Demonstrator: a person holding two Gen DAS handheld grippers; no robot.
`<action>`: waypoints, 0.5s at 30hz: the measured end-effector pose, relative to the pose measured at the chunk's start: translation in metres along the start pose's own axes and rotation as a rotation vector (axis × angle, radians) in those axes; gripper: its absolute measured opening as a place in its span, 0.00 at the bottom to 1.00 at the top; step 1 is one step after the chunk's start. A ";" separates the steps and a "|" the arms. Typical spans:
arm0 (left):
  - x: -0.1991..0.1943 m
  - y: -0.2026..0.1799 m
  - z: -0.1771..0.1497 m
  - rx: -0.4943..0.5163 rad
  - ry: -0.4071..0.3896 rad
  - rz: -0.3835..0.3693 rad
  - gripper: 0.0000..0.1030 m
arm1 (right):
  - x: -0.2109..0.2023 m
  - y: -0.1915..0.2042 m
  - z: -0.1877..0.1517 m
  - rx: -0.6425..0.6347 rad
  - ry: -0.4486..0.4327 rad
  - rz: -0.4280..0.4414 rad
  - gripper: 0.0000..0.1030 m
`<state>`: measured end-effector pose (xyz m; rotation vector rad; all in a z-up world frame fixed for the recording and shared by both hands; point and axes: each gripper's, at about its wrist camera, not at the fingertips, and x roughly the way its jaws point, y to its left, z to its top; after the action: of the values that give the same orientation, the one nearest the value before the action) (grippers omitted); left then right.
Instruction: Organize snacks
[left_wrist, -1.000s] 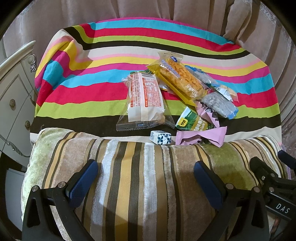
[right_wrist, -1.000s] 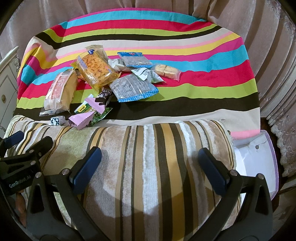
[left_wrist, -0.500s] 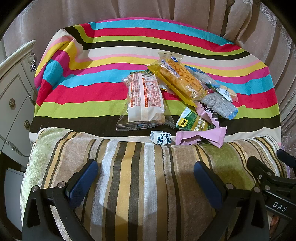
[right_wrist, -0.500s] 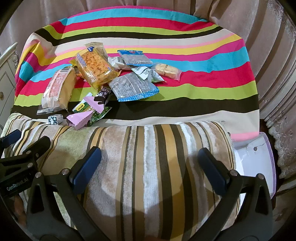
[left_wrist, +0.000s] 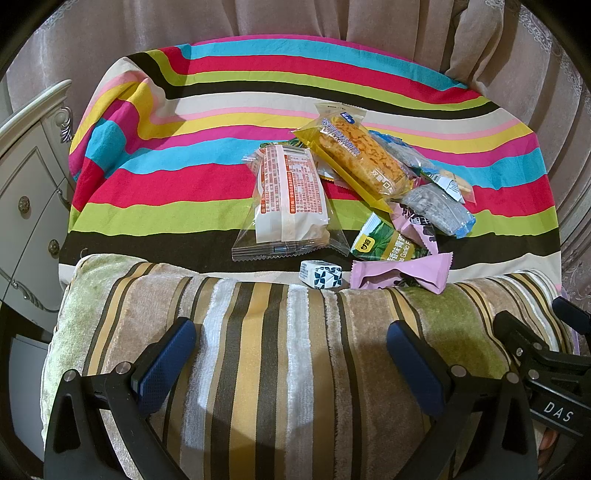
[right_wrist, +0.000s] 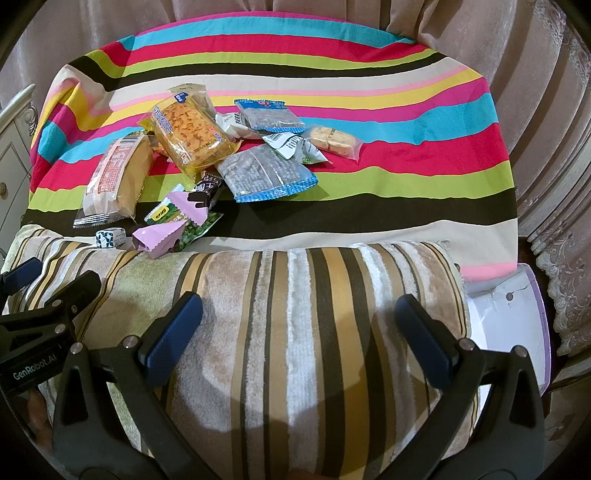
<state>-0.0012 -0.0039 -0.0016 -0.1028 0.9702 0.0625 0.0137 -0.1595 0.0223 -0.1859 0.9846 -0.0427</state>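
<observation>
A heap of packaged snacks lies on a bright striped cloth (left_wrist: 207, 110): a white and red cake pack (left_wrist: 290, 195), a yellow cake pack (left_wrist: 358, 158), a grey pack with blue ends (right_wrist: 264, 171), a pink wrapper (left_wrist: 400, 275), a green pack (left_wrist: 384, 247), a small blue-and-white cube (left_wrist: 320, 274), and a biscuit pack (right_wrist: 334, 140). My left gripper (left_wrist: 290, 360) is open and empty above a striped cushion (left_wrist: 258, 350), short of the snacks. My right gripper (right_wrist: 297, 330) is open and empty above the same cushion (right_wrist: 314, 314), to the right of the heap.
A white cabinet with drawers (left_wrist: 26, 192) stands at the left. A white container with a purple rim (right_wrist: 513, 317) sits at the cushion's right end. Beige curtains (right_wrist: 535, 110) hang behind and to the right.
The right wrist view has shifted slightly, with the snacks now a little lower and further left. The left gripper has barely moved. Both stay open.
</observation>
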 end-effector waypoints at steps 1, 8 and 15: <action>0.000 0.000 0.000 0.000 0.000 0.000 1.00 | 0.000 0.000 0.000 0.001 0.000 0.000 1.00; 0.000 0.000 0.000 0.000 0.000 0.000 1.00 | 0.000 0.000 0.000 0.002 0.000 0.003 1.00; 0.000 0.000 -0.001 0.000 -0.001 0.000 1.00 | 0.001 0.000 -0.001 0.002 -0.002 0.001 1.00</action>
<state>-0.0018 -0.0039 -0.0017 -0.1029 0.9694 0.0623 0.0134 -0.1594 0.0212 -0.1838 0.9831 -0.0425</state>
